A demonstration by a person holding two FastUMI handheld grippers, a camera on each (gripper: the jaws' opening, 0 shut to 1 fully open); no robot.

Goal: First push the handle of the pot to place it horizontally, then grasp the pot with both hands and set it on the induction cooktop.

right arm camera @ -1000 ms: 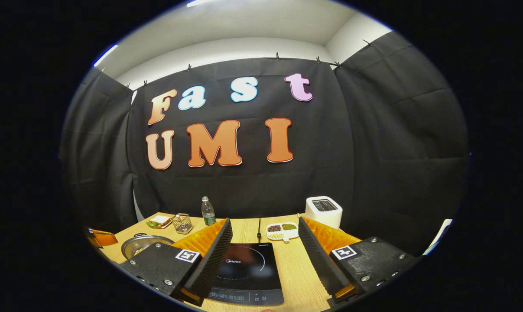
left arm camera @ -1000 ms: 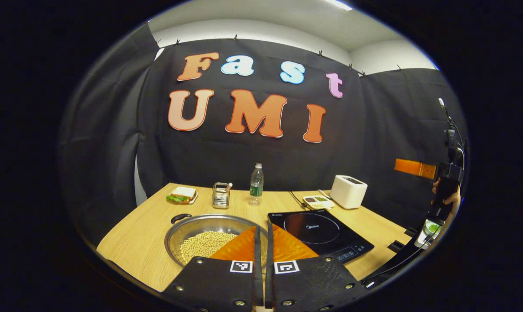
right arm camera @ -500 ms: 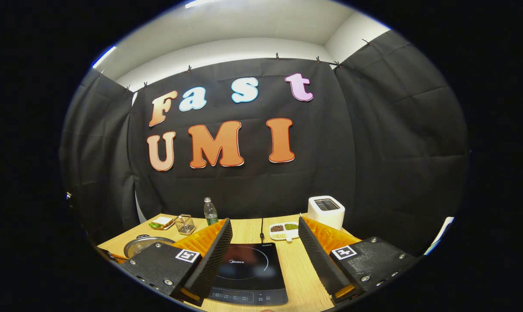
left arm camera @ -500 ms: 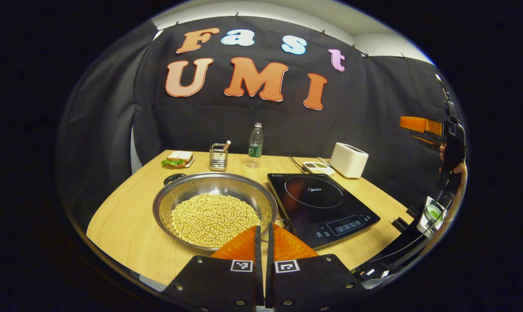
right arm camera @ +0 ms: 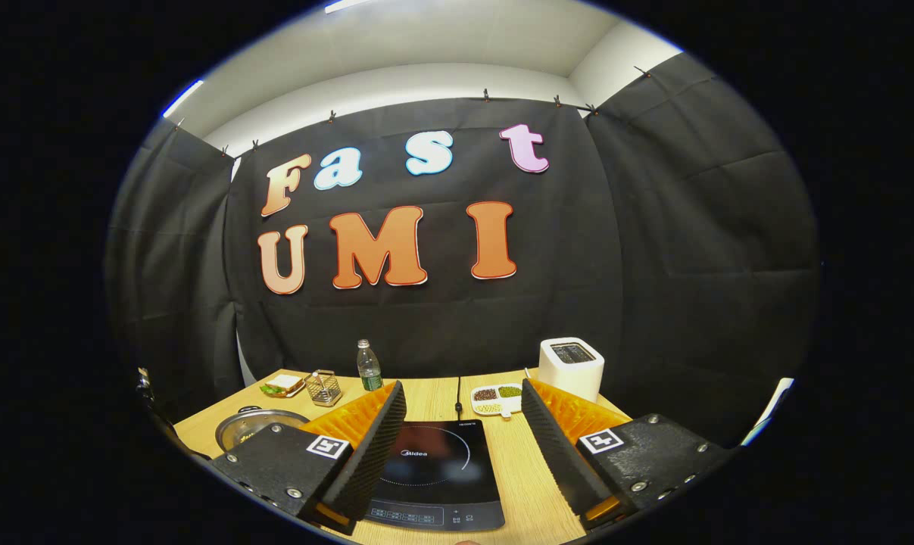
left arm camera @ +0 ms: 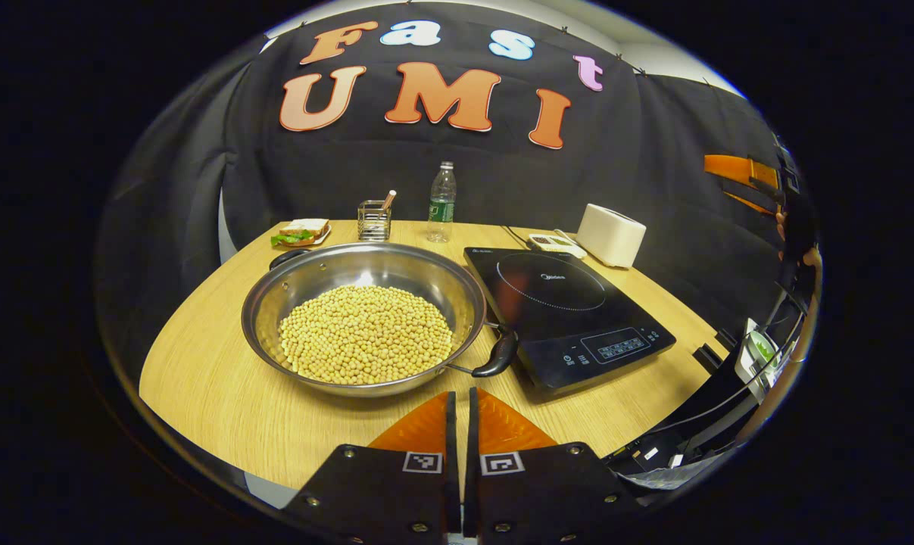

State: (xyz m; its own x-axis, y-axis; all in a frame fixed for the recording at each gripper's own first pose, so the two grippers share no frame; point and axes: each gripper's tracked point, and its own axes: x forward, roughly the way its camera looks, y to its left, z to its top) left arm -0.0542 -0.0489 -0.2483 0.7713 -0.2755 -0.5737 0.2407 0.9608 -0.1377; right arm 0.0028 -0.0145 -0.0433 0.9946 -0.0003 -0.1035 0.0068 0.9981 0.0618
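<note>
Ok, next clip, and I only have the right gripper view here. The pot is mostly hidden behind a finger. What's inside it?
Observer: The left gripper view looks into the pot. It holds a layer of pale yellow beans.
Operator: Where does the handle point?
Observer: One black handle sticks out toward the near left edge of the induction cooktop. I cannot tell whether they touch.
Operator: And the other gripper?
Observer: The left gripper has its fingers closed together with nothing between them, short of the pot's near rim.
</note>
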